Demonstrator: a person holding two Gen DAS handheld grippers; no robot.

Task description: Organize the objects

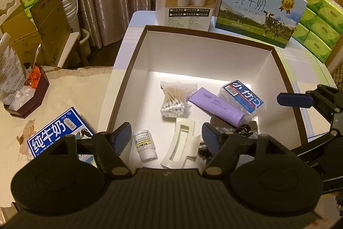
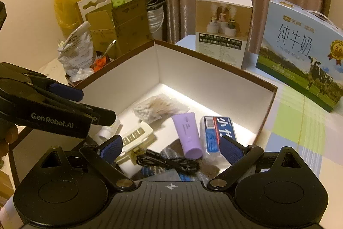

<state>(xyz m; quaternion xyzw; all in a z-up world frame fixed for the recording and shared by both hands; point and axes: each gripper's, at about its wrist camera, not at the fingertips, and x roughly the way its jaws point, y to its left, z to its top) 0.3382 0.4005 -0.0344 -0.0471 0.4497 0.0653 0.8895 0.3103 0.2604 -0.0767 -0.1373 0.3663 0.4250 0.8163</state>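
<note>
We find both tongs spread and empty-handed — left gripper above the white bottle and hair clip, right gripper above the cable — all resting inside the box.

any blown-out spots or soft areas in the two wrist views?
Left wrist: box floor clipped white along the far wall, fisheye bends the box rim, corners vignetted. Right wrist: the same bright strip, cotton swab bag soft, warm dim cast overall.
</note>
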